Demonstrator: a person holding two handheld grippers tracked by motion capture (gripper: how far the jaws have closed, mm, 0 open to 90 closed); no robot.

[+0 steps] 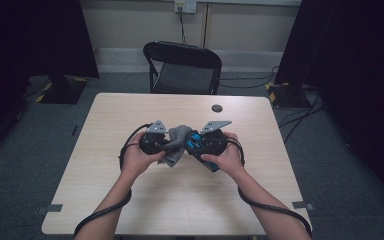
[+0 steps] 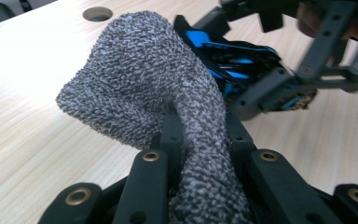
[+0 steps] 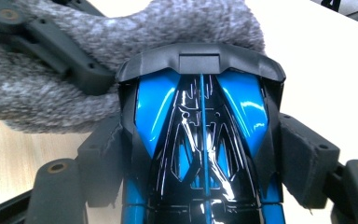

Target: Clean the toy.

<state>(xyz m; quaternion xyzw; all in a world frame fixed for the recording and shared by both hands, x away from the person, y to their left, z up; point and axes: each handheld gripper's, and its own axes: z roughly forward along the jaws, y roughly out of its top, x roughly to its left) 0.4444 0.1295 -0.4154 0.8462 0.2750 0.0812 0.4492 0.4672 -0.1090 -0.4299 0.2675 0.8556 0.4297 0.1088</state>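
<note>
We clamp the grey cloth (image 2: 158, 84) in our left gripper (image 2: 200, 140), pressing it against the blue-and-black toy car (image 3: 200, 140) clenched by our right gripper (image 3: 200, 144).

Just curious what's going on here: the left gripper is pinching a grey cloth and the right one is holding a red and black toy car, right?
Not quite: the toy car in the right gripper is blue and black, as the right gripper view shows. The left gripper does pinch the grey cloth.

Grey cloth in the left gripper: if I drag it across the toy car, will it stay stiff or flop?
Probably flop: the grey cloth droops over the left gripper, whose jaws pinch it. Its nubby pile likely grips, while the toy car looks glossy, so it may slide on that shell.
</note>
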